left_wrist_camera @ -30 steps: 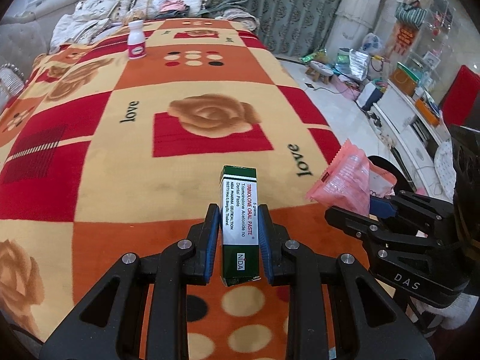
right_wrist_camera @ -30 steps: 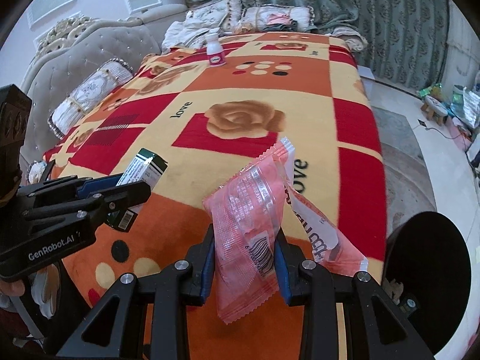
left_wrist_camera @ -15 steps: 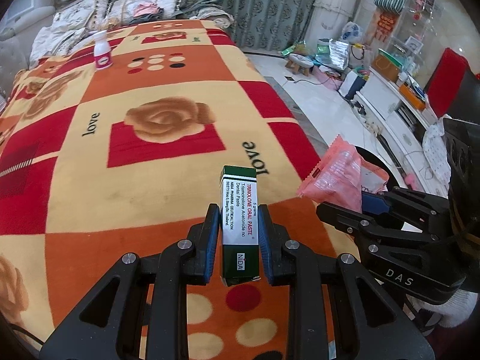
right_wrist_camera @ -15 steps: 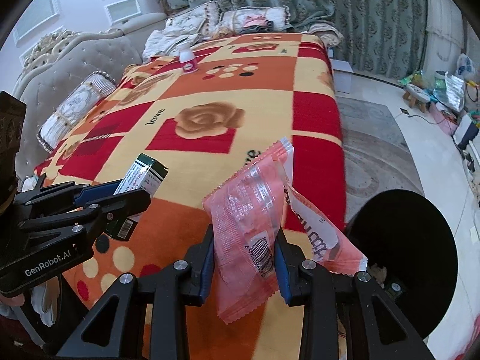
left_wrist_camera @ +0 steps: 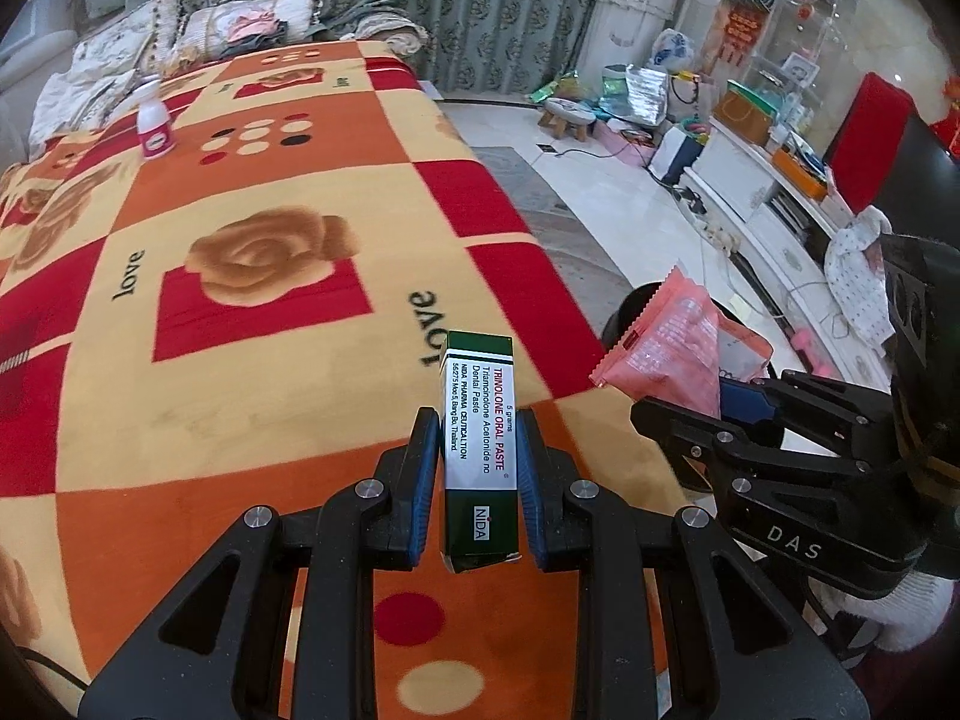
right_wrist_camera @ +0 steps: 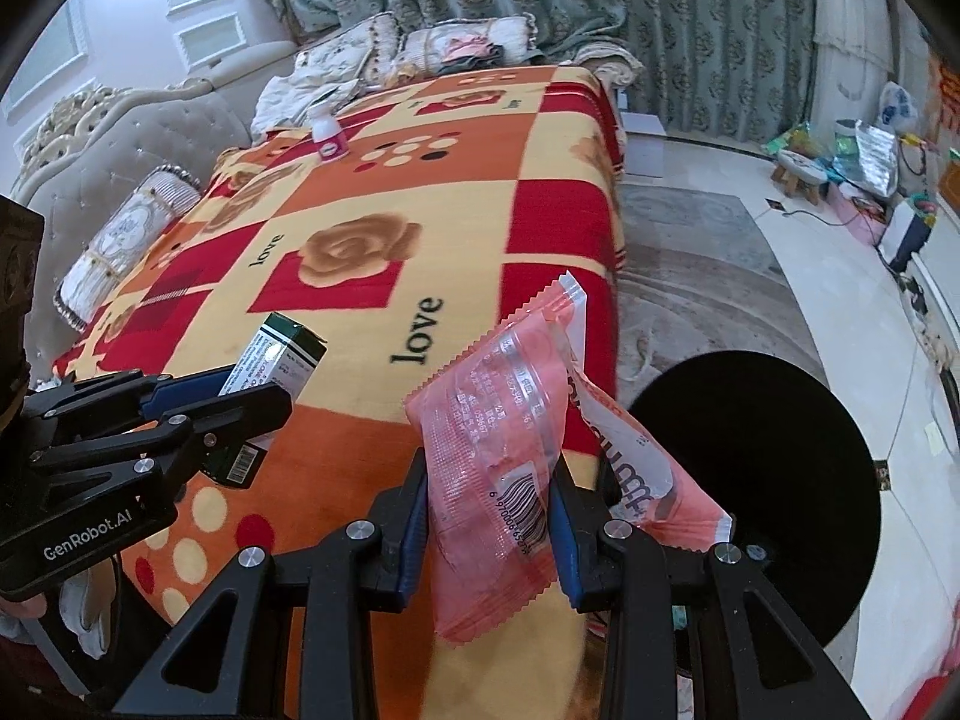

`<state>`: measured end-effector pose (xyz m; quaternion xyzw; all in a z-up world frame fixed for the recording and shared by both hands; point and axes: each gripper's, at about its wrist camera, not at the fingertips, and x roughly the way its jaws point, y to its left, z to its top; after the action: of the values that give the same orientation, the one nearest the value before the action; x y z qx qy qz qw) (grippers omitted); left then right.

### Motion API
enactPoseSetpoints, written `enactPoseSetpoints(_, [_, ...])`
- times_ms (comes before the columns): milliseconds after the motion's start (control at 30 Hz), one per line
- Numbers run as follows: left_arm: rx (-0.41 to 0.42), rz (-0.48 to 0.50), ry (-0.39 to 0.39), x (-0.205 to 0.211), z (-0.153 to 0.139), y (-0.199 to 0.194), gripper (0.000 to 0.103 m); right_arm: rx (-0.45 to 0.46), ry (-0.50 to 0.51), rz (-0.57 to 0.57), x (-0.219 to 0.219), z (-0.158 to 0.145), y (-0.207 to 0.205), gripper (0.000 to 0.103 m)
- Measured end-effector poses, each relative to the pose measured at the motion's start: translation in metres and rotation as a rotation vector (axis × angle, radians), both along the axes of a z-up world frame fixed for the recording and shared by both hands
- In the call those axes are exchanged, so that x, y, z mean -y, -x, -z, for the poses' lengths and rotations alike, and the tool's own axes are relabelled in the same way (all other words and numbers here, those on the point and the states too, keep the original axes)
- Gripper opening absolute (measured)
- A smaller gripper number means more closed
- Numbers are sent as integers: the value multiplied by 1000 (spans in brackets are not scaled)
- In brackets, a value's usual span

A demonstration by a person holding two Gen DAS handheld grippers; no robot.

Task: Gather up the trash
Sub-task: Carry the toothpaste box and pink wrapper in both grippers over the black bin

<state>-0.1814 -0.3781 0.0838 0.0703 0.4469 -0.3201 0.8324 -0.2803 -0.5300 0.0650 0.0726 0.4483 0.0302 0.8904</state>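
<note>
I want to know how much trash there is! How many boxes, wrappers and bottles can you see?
Boxes: 1, the green box held in the left gripper.
Wrappers: 1, the pink wrapper held in the right gripper.
Bottles: 1, the white bottle standing on the blanket.
Total: 3

A bed [left_wrist_camera: 372, 420] under a rose-patterned blanket [left_wrist_camera: 270, 276] carries a small white bottle [left_wrist_camera: 153, 131] at eleven o'clock, pillows [left_wrist_camera: 246, 30] beyond.

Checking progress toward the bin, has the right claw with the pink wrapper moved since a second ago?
Yes. In the right wrist view, the right claw carrying the pink wrapper has swung rightward off the blanket toward the black bin, which now fills more of the view.
</note>
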Motion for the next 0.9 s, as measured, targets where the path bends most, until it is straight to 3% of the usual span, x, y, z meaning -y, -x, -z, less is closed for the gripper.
enactPoseSetpoints(900, [-36,138,21,88,4,20,23,-24,-6,191,90,5,36,32])
